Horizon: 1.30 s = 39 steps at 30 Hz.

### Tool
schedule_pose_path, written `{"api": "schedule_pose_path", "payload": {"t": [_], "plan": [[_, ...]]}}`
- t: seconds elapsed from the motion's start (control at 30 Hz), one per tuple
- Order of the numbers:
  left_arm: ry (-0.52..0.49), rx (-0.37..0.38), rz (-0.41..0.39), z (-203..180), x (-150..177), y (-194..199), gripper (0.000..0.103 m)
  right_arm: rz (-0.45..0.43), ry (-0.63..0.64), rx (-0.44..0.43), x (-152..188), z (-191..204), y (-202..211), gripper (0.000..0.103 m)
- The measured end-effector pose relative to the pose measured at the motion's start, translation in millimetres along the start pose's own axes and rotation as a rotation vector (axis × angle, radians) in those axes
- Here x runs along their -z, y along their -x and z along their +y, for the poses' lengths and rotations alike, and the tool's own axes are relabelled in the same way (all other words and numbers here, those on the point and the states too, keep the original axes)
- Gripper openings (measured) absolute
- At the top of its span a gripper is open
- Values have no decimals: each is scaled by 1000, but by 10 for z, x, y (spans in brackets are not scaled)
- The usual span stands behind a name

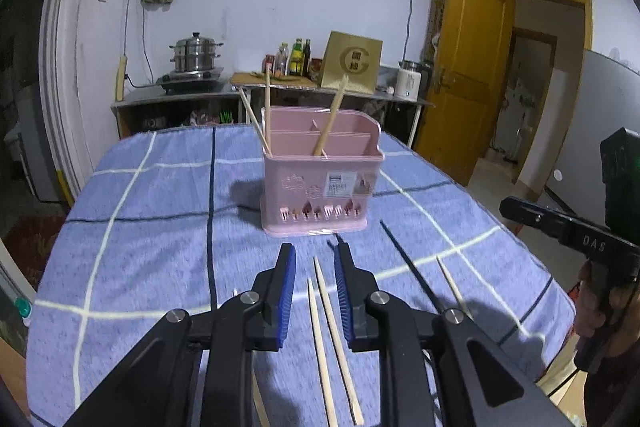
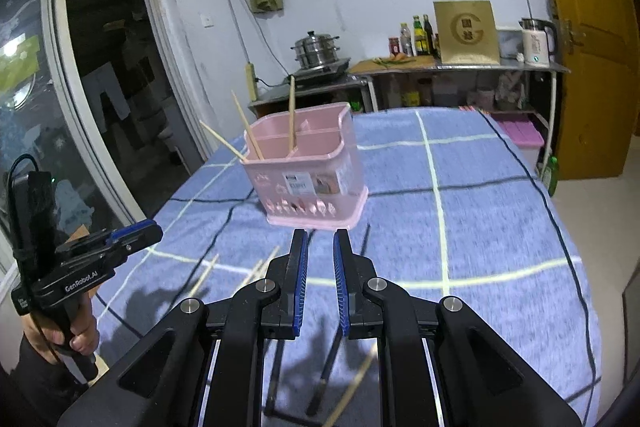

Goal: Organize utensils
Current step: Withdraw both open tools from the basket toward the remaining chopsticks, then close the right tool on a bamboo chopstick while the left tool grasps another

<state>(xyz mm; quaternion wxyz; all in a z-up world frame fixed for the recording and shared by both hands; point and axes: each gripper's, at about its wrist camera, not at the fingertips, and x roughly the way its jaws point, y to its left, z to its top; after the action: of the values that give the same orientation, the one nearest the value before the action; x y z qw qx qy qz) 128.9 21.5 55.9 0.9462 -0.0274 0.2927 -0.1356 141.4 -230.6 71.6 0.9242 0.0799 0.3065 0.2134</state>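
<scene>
Left tongs [image 1: 315, 259] spread, lower centre of frame, nothing pinched; two pale wooden chopsticks [image 1: 328, 331] lie flat on the tabletop [image 1: 160, 195] between the blue pads. Right tongs [image 2: 320, 247] also spread and empty, lower centre of their view; a dark chopstick [image 2: 326, 375] and a blurred pale one lie beneath them. Pink utensil holder [image 1: 320, 183] stands upright mid-frame on the blue checked cloth, apart from both tongs, three wooden chopsticks [image 1: 330, 115] leaning in its compartments. One black chopstick [image 1: 404, 259] and another pale one [image 1: 452, 287] lie right of the left tongs
</scene>
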Motion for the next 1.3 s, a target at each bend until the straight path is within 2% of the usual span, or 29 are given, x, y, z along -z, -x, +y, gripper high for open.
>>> {"api": "schedule_pose_path", "payload": {"t": [0.37, 0.7, 0.93, 1.3], "plan": [[16, -18, 131, 53, 284, -359, 20, 99, -14, 59, 317, -184, -218, 13], [11, -29, 268, 86, 433, -768, 20, 232, -32, 131, 518, -359, -580, 16], [16, -26, 318, 103, 413, -979, 20, 275, -43, 151, 558, -430, -723, 17], [-36, -50, 361, 10, 361, -1222, 21, 313, -36, 171, 556, -467, -852, 17]]}}
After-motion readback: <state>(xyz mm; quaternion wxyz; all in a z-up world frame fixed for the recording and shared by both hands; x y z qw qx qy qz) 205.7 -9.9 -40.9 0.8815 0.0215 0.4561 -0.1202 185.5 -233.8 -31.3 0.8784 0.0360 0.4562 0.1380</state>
